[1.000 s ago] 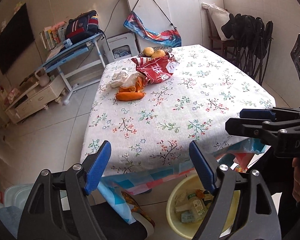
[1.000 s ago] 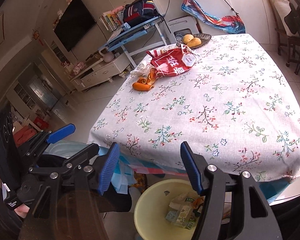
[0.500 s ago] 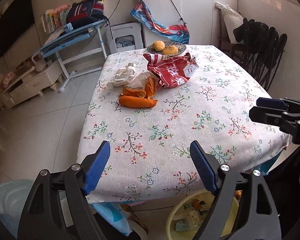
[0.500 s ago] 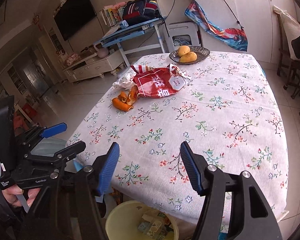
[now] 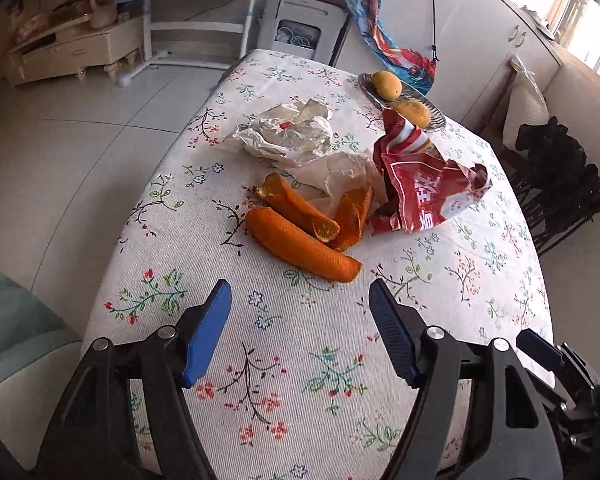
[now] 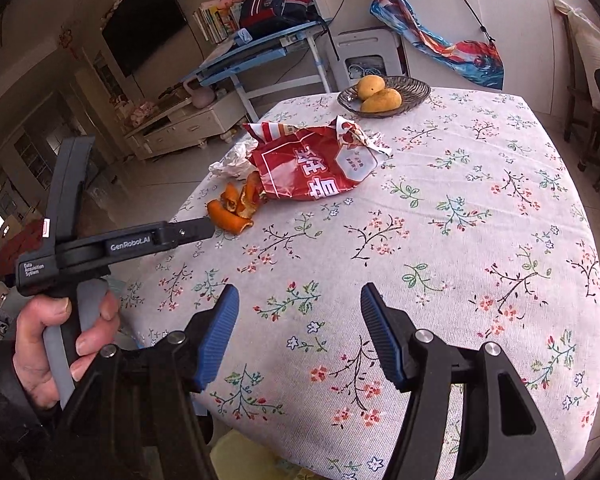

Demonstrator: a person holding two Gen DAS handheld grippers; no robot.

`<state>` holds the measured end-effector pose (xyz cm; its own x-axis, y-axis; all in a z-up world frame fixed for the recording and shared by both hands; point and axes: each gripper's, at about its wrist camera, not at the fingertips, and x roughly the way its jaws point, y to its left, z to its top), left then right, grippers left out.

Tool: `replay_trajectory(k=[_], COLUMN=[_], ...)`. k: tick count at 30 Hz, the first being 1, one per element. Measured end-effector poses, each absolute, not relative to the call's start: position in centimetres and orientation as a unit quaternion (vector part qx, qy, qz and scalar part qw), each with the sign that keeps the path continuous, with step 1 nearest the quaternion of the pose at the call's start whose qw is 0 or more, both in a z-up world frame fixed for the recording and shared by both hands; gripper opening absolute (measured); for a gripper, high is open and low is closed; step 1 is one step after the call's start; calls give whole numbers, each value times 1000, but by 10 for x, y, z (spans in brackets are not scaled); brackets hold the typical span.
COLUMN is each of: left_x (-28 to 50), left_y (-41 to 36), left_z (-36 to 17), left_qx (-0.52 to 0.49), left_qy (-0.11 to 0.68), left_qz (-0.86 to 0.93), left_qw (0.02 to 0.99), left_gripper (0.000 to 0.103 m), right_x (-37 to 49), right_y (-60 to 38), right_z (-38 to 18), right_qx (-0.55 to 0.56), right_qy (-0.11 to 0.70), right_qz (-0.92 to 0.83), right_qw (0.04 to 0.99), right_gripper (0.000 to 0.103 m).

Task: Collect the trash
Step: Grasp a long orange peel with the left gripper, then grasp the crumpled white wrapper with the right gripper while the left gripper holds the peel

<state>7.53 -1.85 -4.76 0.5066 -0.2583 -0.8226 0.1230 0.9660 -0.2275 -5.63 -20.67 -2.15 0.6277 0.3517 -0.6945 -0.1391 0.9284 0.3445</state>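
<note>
The trash lies in a heap on the floral tablecloth (image 5: 300, 360): several orange peels (image 5: 300, 240) (image 6: 230, 210), a torn red snack bag (image 5: 424, 196) (image 6: 316, 164) and a crumpled white wrapper (image 5: 288, 132) (image 6: 234, 158). My left gripper (image 5: 298, 300) hovers just short of the nearest peel. Its jaws are closing with nothing between them. A hand (image 6: 56, 344) holds it at the left of the right wrist view. Over the table's near part my right gripper (image 6: 299, 300) stands open and empty, well short of the heap.
A woven dish (image 6: 416, 88) with two yellow fruits (image 6: 380, 94) stands at the table's far edge. The rim of a yellow bin (image 6: 236, 456) shows below the near edge. Dark chairs (image 5: 560, 184) stand to the right and a pale seat (image 5: 16, 340) to the left.
Both grippers moved forward from the table's near edge over the cloth. The left one rolled, came close to the peels and narrowed its jaws. The yellow bin nearly left view.
</note>
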Motion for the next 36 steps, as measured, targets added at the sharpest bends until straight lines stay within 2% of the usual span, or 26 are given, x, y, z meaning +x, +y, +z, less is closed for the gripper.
replay_trajectory(k=[8,11,13,16,20,24,27,29,30,31,36], left_x=[108,107,103,93,79,71,71,74,75,78,76], left_y=[-51,-49,-43,-28,-19,-17,-16,-17,-17,-16,-5], left_z=[-63,-61,-60,-59,-57,-56,-56,-57,-56,-56,-49], left_qx=[-16,-13,-13,-16,10,39,50,48,48,42,22], left_qy=[482,480,483,490,492,492,487,482,479,480,476], left_qz=[-80,-85,-94,-117,-134,-144,-128,-129,-131,-135,-138], left_qw=[872,873,871,863,860,858,863,865,867,866,869], left_gripper=[61,48,30,21,16,17,43,43,35,16,14], right_x=[-54,-53,-52,-51,-52,-53,-51,-45,-39,-32,18], right_y=[-205,-207,-209,-206,-195,-186,-180,-177,-175,-174,-151], right_z=[-25,-26,-27,-27,-24,-17,-4,8,14,20,45], right_qx=[135,137,144,148,137,112,97,91,87,83,51], right_qy=[413,415,416,416,413,399,376,358,353,349,348], right_qz=[147,147,147,151,163,167,168,172,169,168,178], right_qw=[888,887,886,884,886,895,906,913,916,918,919], right_gripper=[61,61,61,61,61,61,61,61,61,61,61])
